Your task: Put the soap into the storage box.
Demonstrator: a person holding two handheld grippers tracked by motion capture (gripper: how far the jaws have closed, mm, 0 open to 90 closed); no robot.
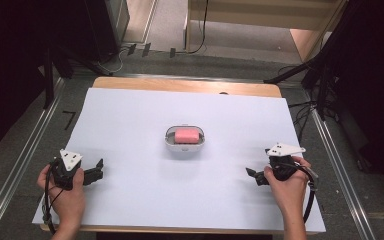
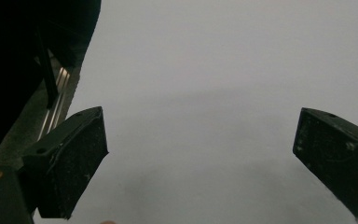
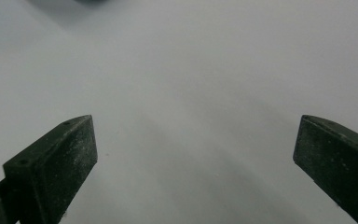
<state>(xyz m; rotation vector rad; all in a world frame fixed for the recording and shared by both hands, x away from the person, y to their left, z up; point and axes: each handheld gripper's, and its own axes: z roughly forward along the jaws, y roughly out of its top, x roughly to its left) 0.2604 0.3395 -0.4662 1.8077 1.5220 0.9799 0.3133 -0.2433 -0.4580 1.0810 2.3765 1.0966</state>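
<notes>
Simply pink soap [image 1: 186,135] in white dish [image 1: 169,140]

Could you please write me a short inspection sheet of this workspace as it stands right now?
Surface: white sheet covers the wooden table, whose far edge shows bare.
Job's things: pink soap bar lies in a white dish at the sheet's middle, apart from both grippers.
Clutter: nothing seen on the sheet.
Grippers: left gripper rests at the near left, jaws open, nothing between them; right gripper at the near right, jaws open, nothing between them.
Cables: a black cable trails from the left gripper, another from the right; more cables on the floor beyond the table.
Surroundings: metal rails flank the table; dark stands at both sides.
</notes>
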